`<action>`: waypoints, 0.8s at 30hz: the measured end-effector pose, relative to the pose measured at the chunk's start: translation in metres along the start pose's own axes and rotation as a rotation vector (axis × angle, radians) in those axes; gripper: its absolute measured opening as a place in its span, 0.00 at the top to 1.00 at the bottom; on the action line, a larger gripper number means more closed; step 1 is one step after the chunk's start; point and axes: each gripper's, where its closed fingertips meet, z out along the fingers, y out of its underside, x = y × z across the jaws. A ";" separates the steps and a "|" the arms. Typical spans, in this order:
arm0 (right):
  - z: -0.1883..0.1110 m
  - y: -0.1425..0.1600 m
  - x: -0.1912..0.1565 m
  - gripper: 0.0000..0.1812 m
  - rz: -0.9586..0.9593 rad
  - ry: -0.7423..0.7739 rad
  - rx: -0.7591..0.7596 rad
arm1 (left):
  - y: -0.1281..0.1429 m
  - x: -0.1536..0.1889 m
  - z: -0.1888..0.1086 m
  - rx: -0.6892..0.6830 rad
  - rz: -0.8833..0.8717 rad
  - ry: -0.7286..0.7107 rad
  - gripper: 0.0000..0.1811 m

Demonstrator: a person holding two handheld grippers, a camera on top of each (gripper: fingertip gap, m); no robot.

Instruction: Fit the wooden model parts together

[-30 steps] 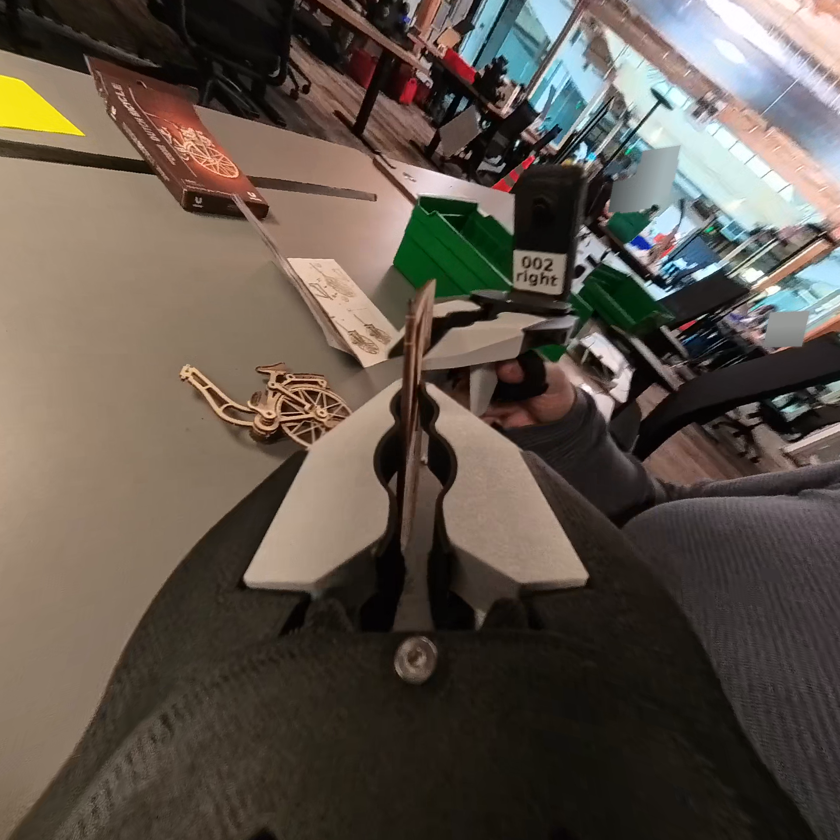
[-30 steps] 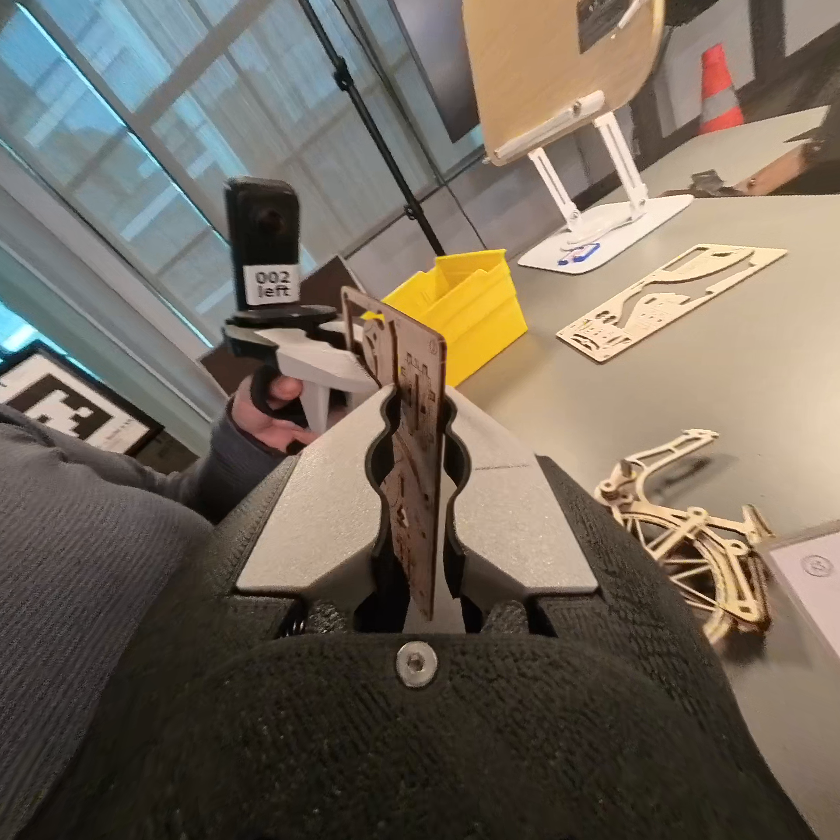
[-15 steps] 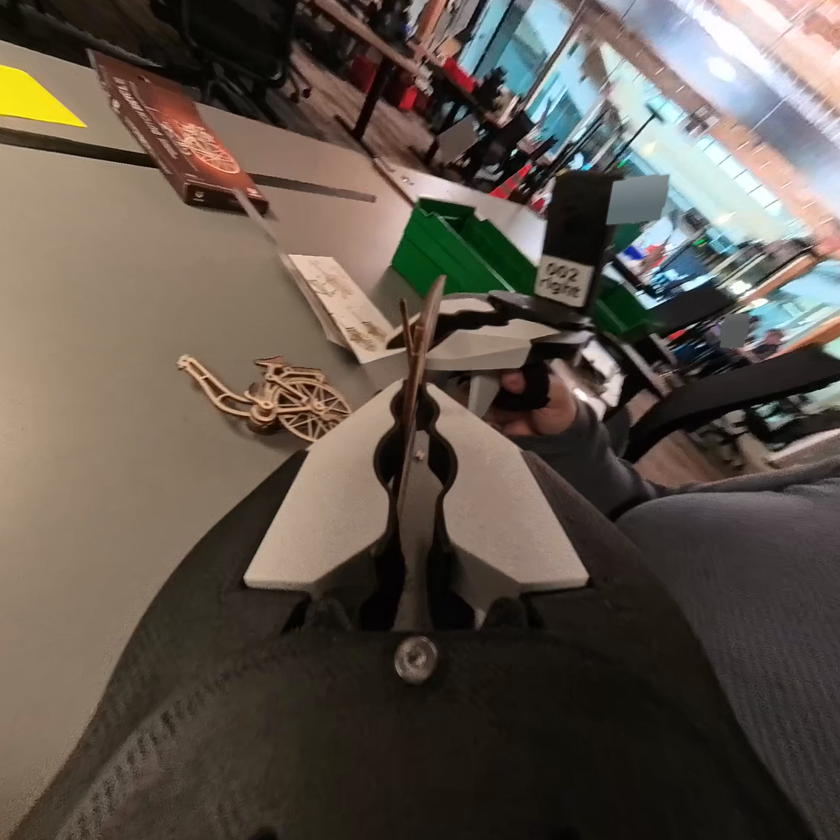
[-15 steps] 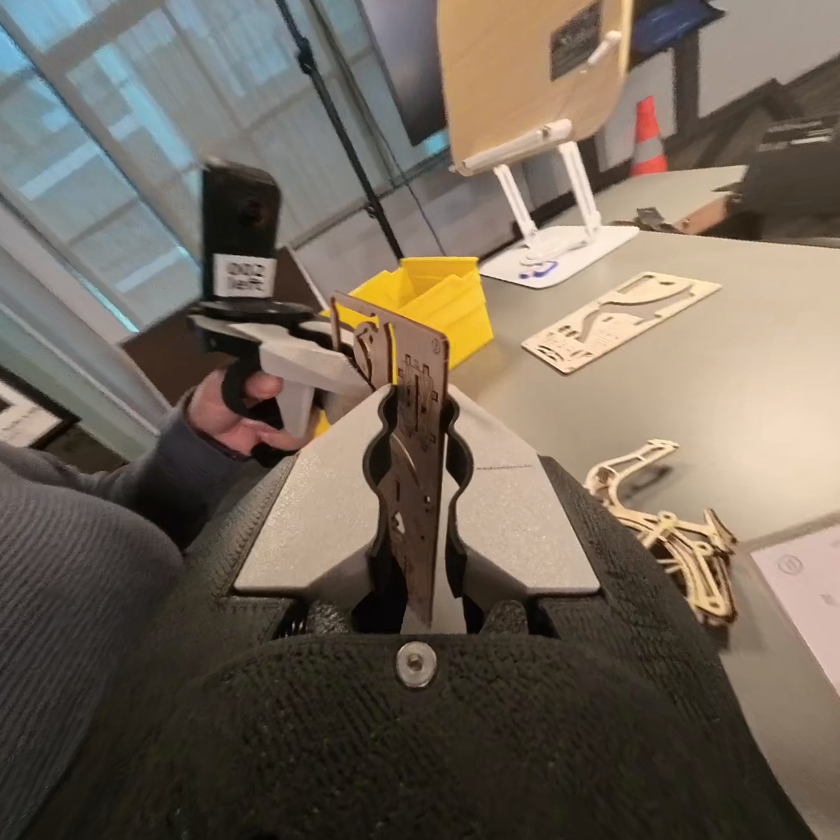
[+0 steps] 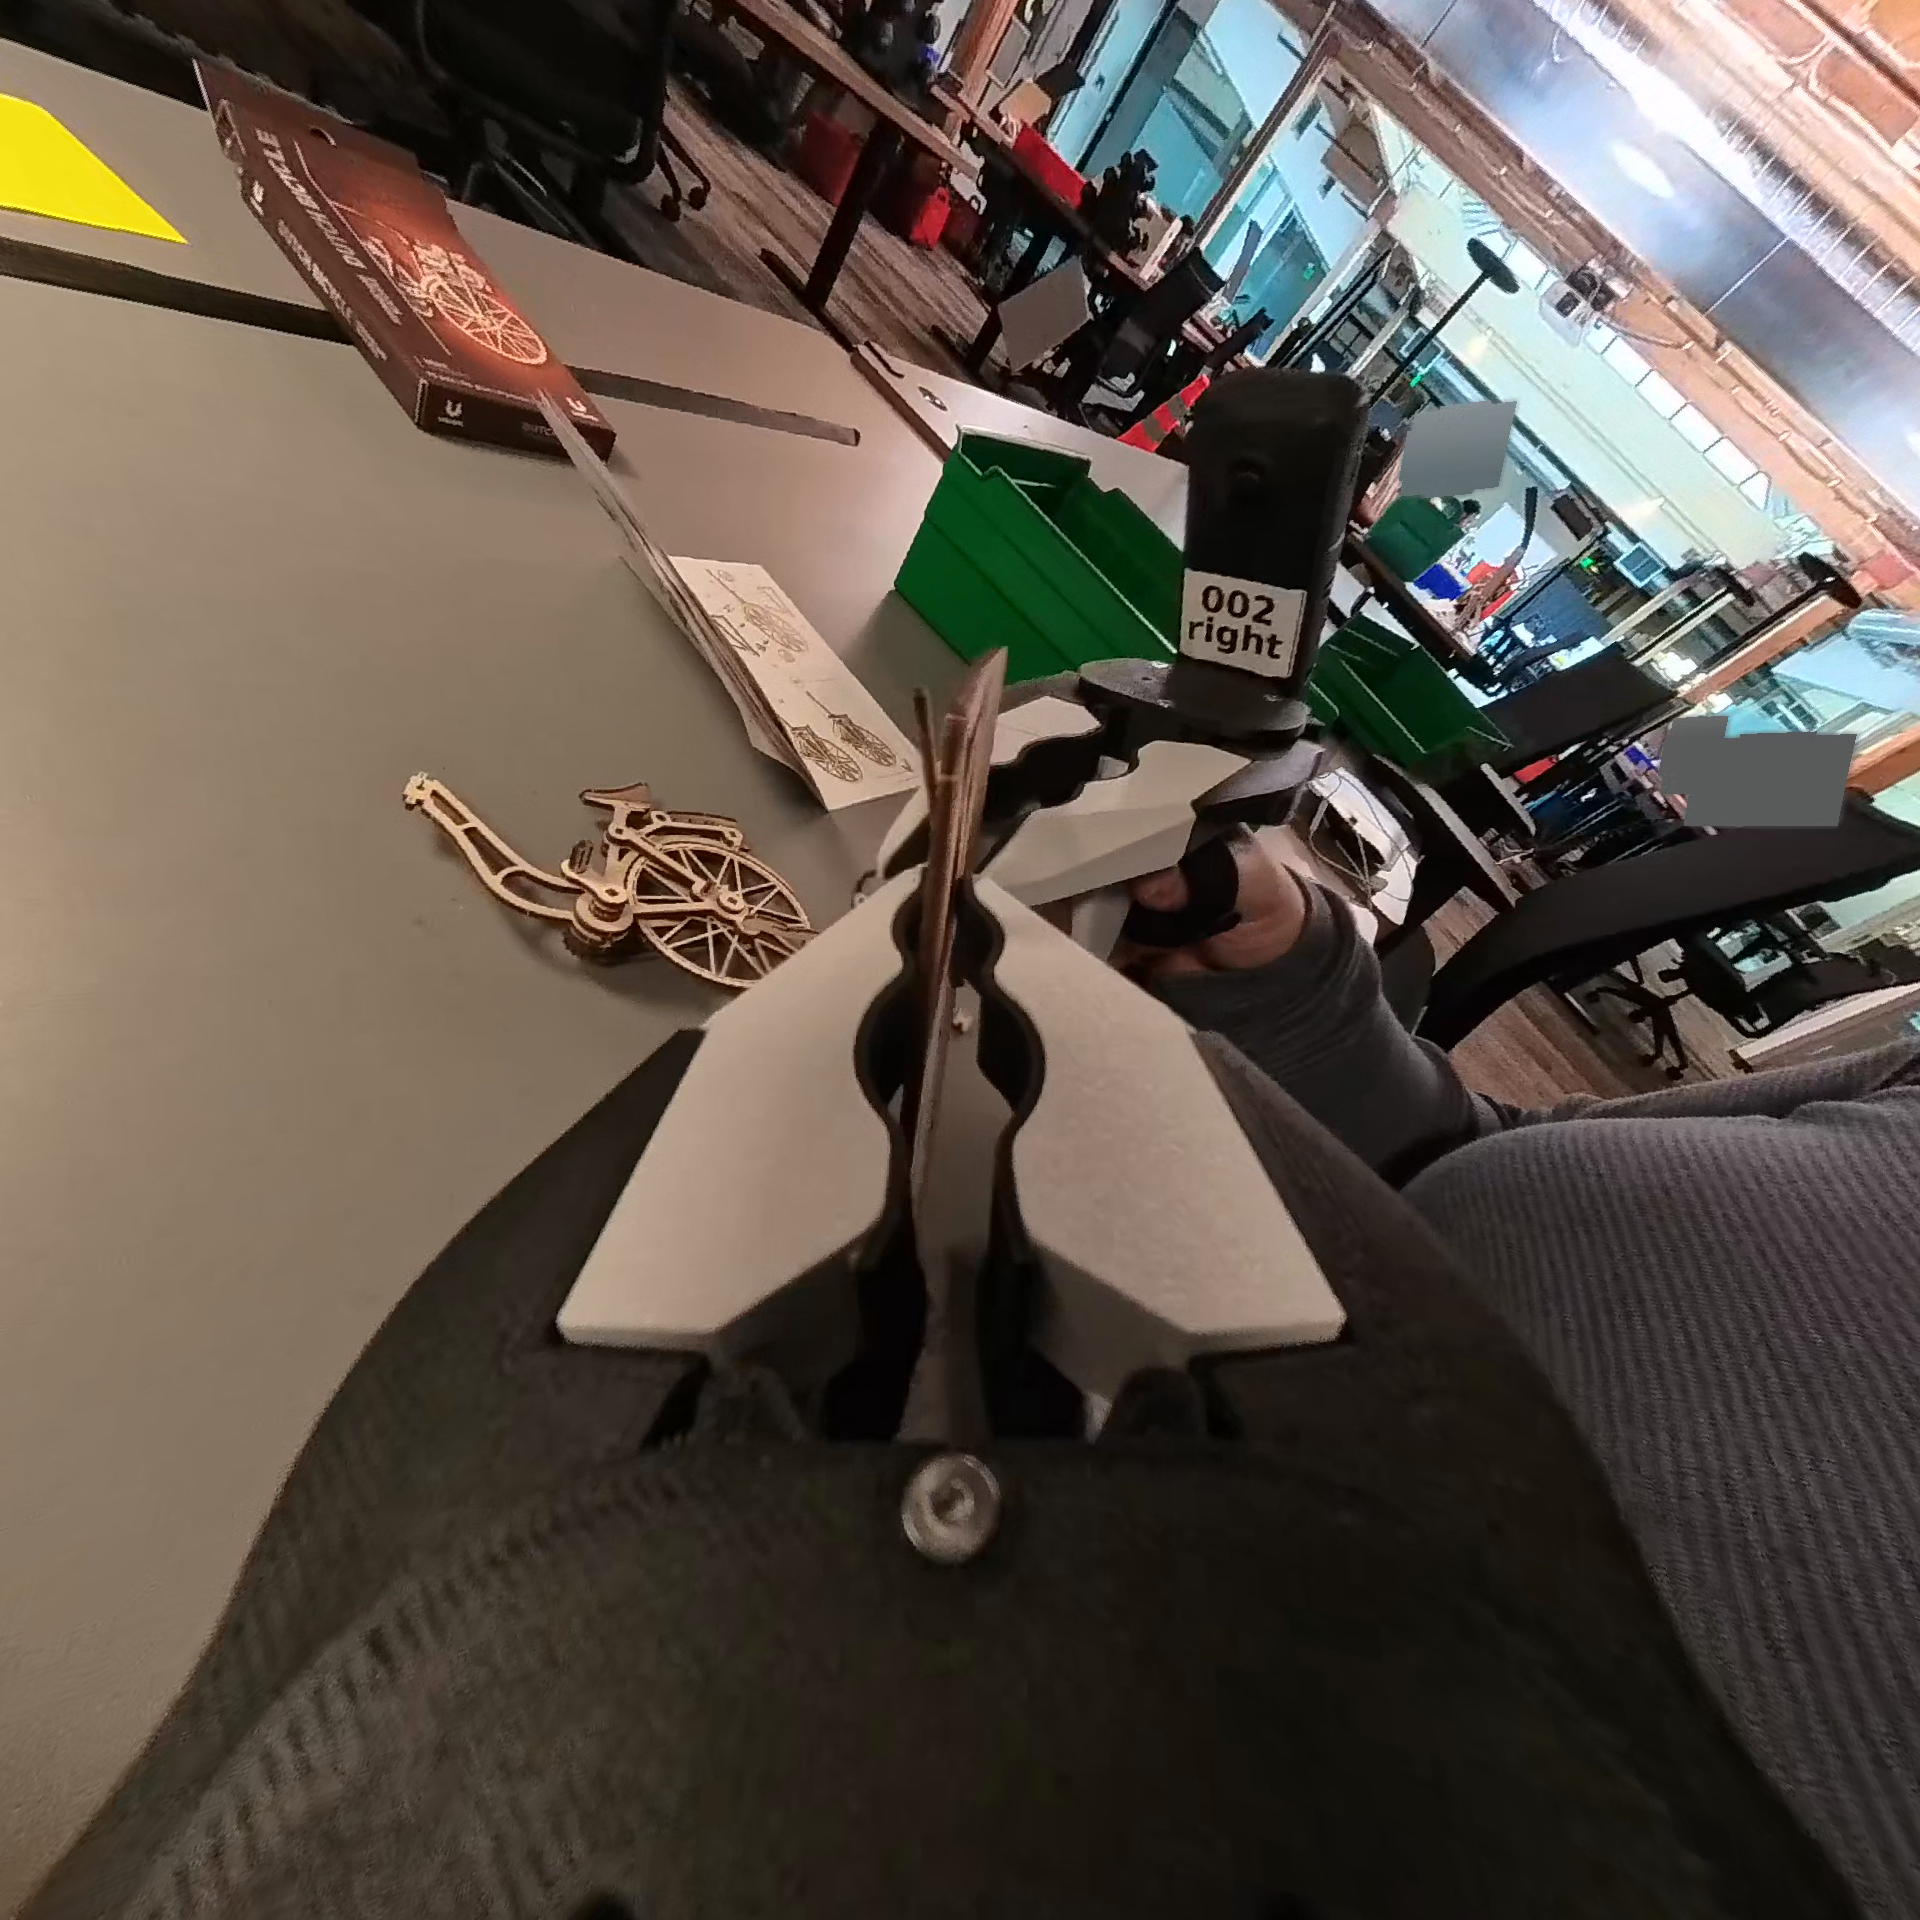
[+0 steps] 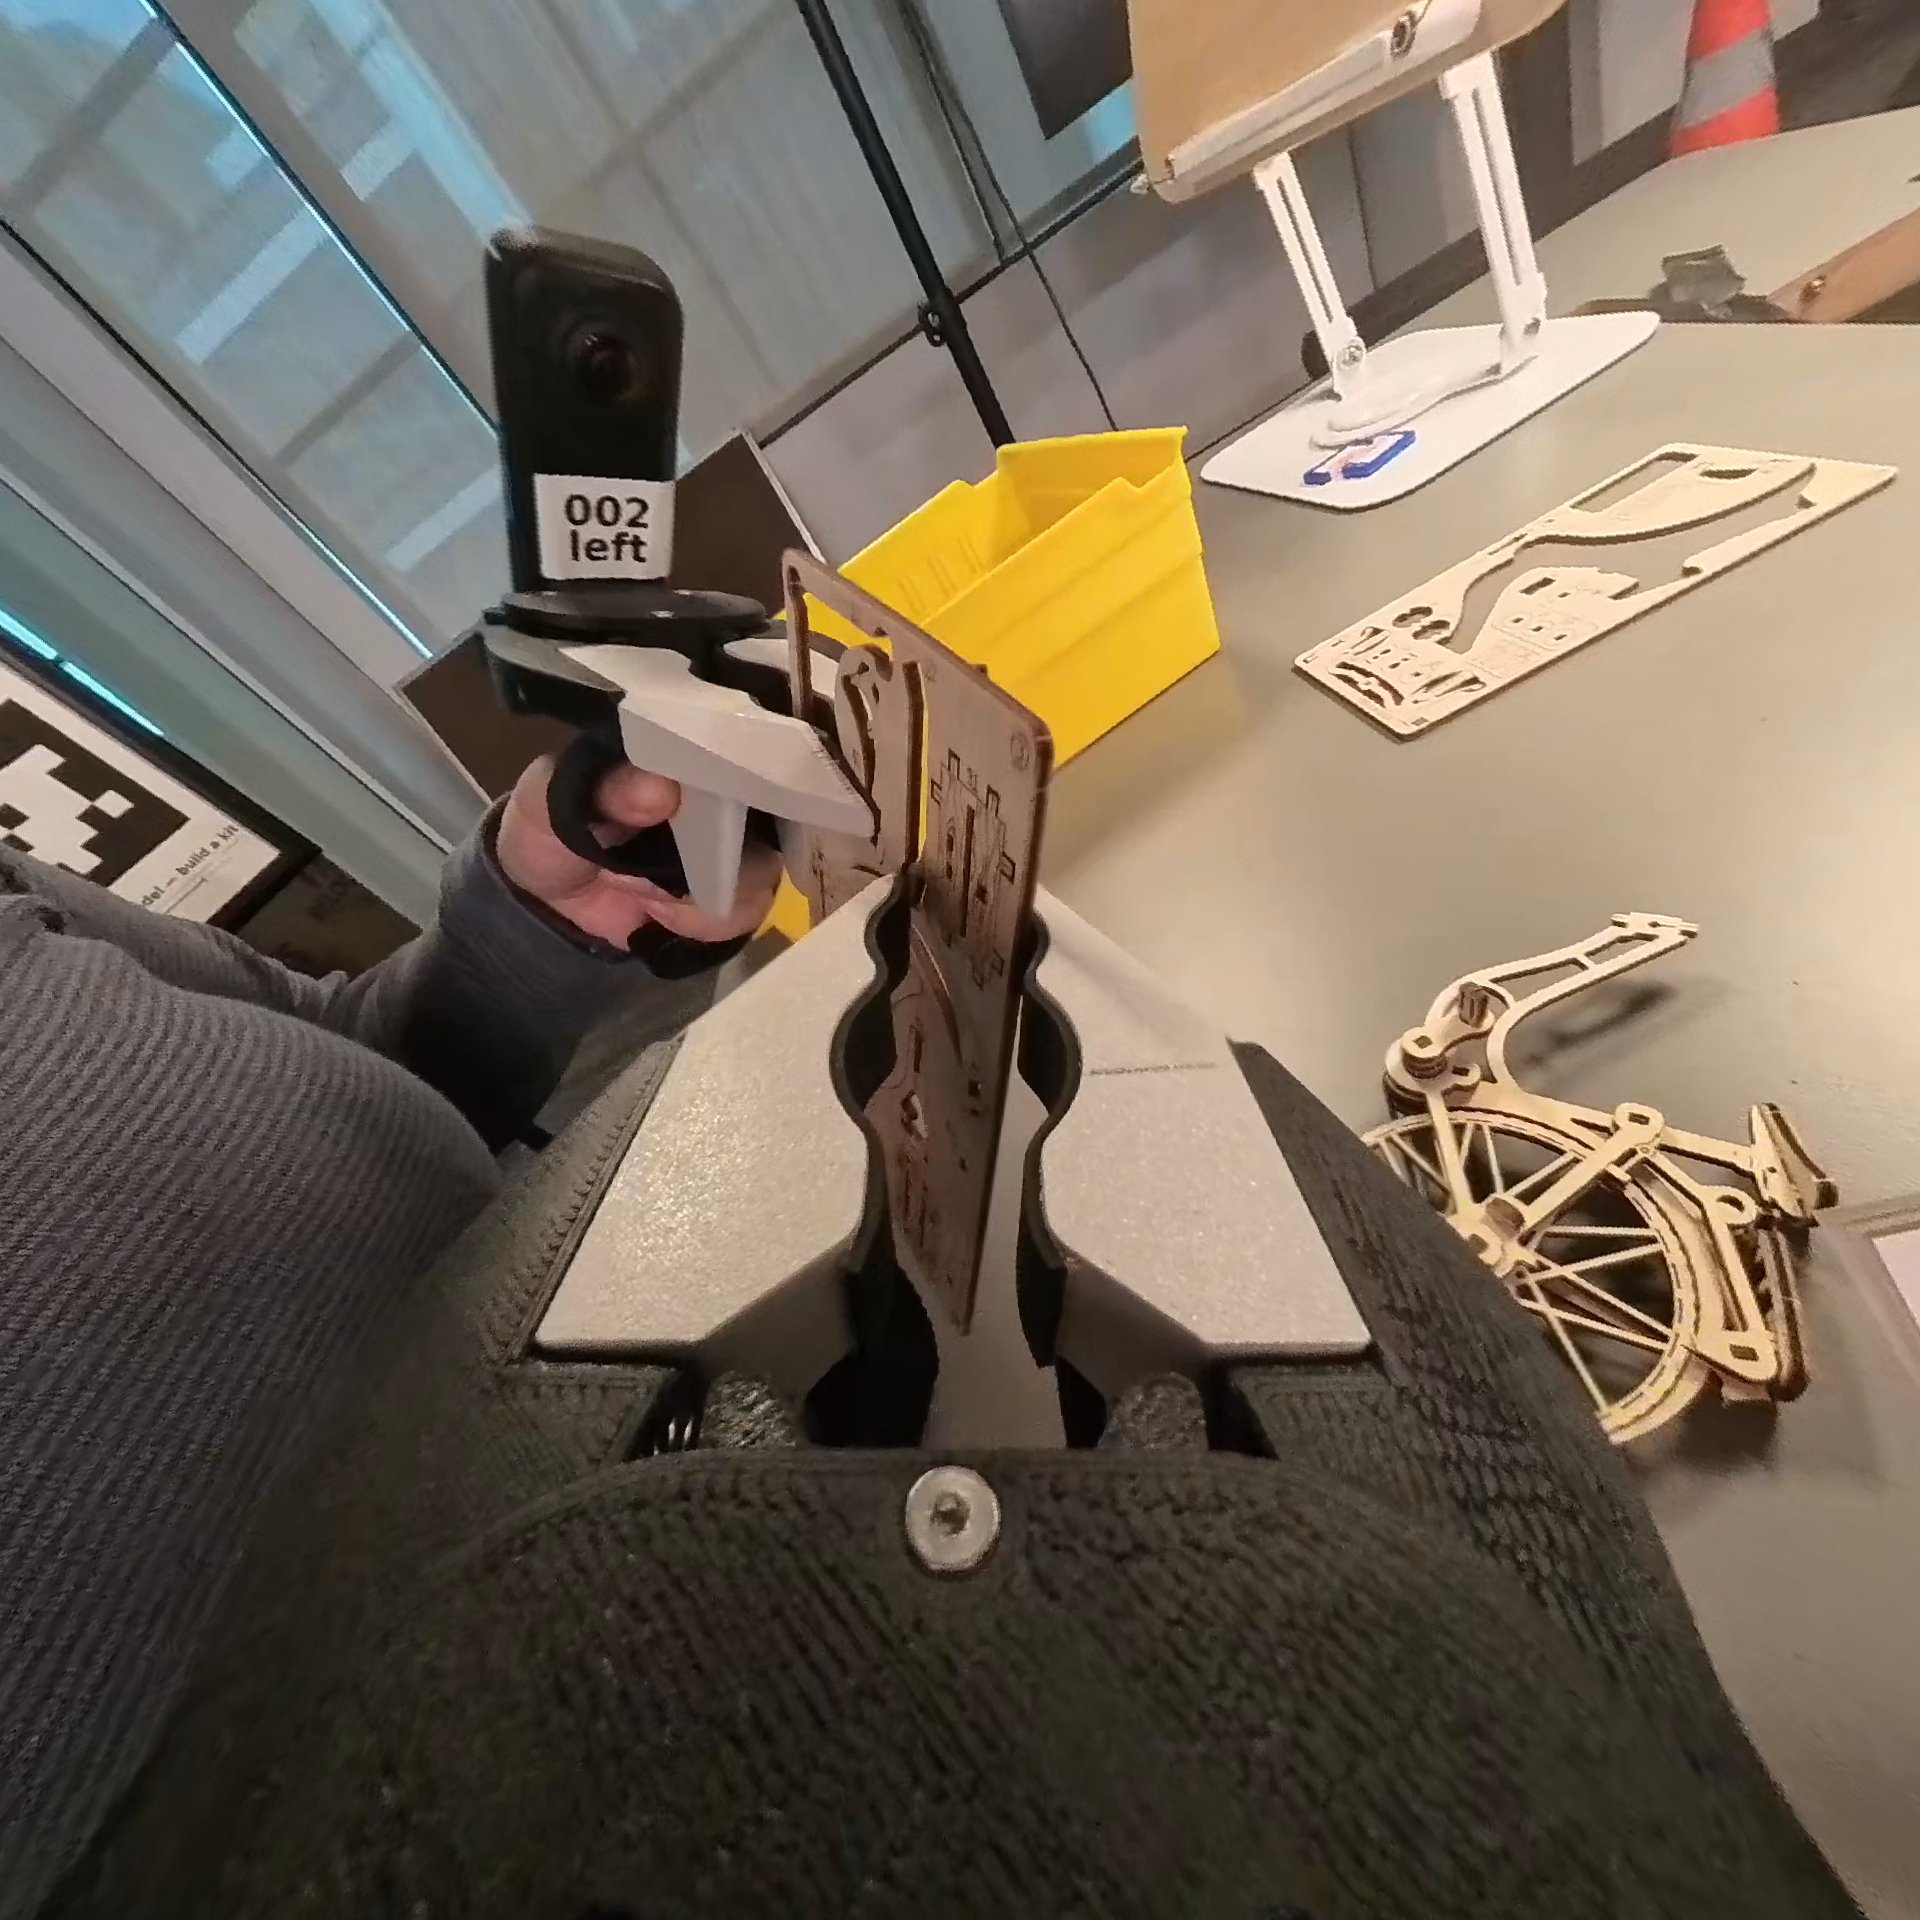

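Grey table (image 5: 260,644) in open office. Left gripper (image 5: 940,914) and right gripper (image 6: 961,914) both clamped on same wooden parts sheet (image 6: 935,935), held upright above near table edge. Part-built wooden bicycle (image 5: 644,894) lies flat nearby; green bin (image 5: 1039,561) farther off.

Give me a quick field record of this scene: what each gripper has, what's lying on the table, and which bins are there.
left gripper: shut on wooden parts sheet, held on edge above the table
right gripper: shut on the same sheet
partly built wooden bicycle: flat on the grey table
second parts sheet: flat on the table, untouched
instruction leaflet: beside the kit box
bins: green bin, yellow bin
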 end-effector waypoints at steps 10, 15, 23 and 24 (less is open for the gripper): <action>0.003 0.009 0.013 0.91 -0.053 0.145 -0.057 | 0.007 -0.006 0.004 -0.015 0.041 -0.089 0.99; 0.003 0.011 0.011 0.89 -0.028 0.122 -0.055 | 0.008 -0.006 0.002 -0.018 -0.001 -0.052 0.99; 0.002 0.021 0.015 0.90 -0.026 0.130 -0.097 | 0.013 -0.008 0.005 -0.031 -0.016 -0.038 0.99; 0.002 0.021 0.017 0.89 -0.057 0.162 -0.107 | 0.013 -0.008 0.005 -0.031 -0.014 -0.042 0.99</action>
